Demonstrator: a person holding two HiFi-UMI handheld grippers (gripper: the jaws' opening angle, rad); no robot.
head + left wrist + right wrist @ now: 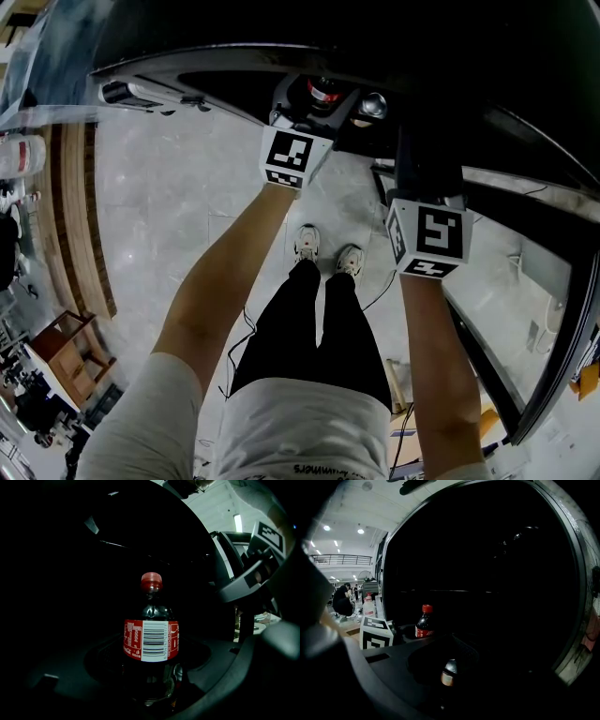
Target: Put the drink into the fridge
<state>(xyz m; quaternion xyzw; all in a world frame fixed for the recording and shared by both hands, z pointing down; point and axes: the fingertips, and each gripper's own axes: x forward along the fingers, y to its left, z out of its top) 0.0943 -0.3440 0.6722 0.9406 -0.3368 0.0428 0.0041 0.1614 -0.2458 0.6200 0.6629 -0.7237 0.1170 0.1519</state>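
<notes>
Left gripper [152,688]: its jaws are closed round the lower body of the cola bottle [151,639]. The bottle is upright, with its red cap on top and its barcode label facing the camera.
Drink, from above: in the head view the red cap [323,91] sits at 12 o'clock from the left marker cube [295,155], right at the lip of the dark opening.
Right gripper [449,684]: a small dark container with a pale band [449,672] stands low between its jaws. It is too dark in there to tell whether the jaws press on it or stand off it.
Right marker cube [429,239]: at about 4 o'clock from the left one, and lower in the head view.
Across the grippers: seen from the right gripper, the cola bottle is at 11 o'clock from the small container, with the left gripper's cube at its 9 o'clock side.
Fridge [577,569]: a black cavity with a pale curved rim. Both tools are pointed into it and nothing inside can be made out.
Person: bare forearms reach forward, with black trousers and white shoes [307,244] on the grey floor [159,206].
Room: a white jug [369,606] is at 9 o'clock in the right gripper view, with a crouching person [342,603] beside it.
</notes>
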